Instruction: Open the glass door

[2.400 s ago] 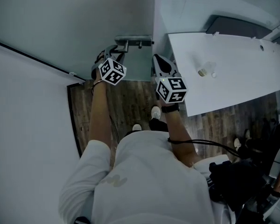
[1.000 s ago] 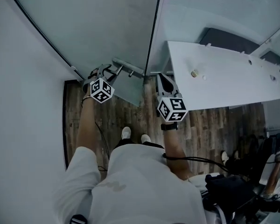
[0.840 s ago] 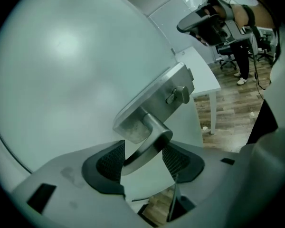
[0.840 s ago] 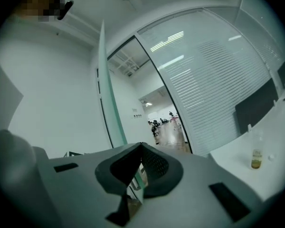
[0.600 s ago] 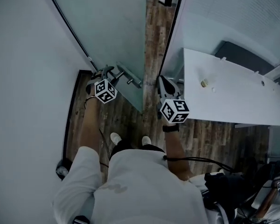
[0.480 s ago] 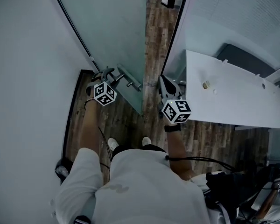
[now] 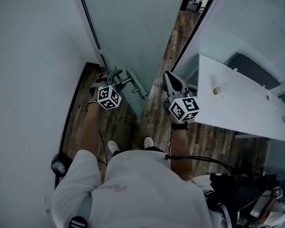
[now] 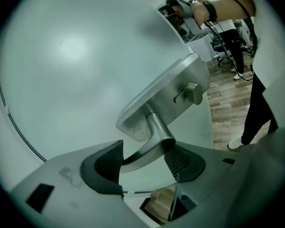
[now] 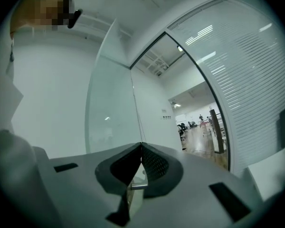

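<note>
the left claw (image 8: 145,155) is spreading its pads around the door handle (image 8: 156,127); the lever lies loosely between them, no longer pinched. the right claw (image 9: 141,146) is pressed together on nothing, held by the white counter (image 7: 247,103) right of centre. the glass door (image 7: 133,27), nearly shut a moment ago, now stands swung well back at upper centre, and a strip of wood floor (image 7: 178,42) shows through the gap. to my eye the opening is about done and the hand is letting go.
</note>
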`<state>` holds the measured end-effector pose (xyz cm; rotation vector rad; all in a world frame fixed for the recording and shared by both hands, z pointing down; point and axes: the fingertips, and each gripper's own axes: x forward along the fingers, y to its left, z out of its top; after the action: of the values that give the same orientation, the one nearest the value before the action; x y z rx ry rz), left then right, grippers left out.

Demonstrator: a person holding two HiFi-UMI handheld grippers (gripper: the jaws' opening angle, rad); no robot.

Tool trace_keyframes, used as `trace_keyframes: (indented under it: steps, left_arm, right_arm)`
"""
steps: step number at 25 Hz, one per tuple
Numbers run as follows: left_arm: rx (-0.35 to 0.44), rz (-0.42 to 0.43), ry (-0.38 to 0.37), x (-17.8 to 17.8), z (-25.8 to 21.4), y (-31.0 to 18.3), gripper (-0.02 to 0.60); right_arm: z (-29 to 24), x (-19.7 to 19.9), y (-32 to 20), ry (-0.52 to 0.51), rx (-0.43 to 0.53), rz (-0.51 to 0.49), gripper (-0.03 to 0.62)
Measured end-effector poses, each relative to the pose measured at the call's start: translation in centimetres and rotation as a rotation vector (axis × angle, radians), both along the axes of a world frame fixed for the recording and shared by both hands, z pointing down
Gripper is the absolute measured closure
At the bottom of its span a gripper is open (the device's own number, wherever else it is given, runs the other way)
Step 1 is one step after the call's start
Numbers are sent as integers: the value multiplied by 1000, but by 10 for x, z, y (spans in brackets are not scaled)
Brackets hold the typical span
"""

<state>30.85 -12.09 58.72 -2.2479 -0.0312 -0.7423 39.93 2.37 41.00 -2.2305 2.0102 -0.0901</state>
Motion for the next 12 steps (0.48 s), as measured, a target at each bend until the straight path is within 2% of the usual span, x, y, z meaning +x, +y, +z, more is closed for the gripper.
trace_keyframes:
  steps: [6,12]
  left_arm:
    - [12,24,-13,-28,-1,-8,334]
    - [12,0,-12,-61,4,-15,323]
  right_arm:
    - [-1,-35,-22,112,-68,-140,591]
    - [19,-71,-39,200,-160,-273,591]
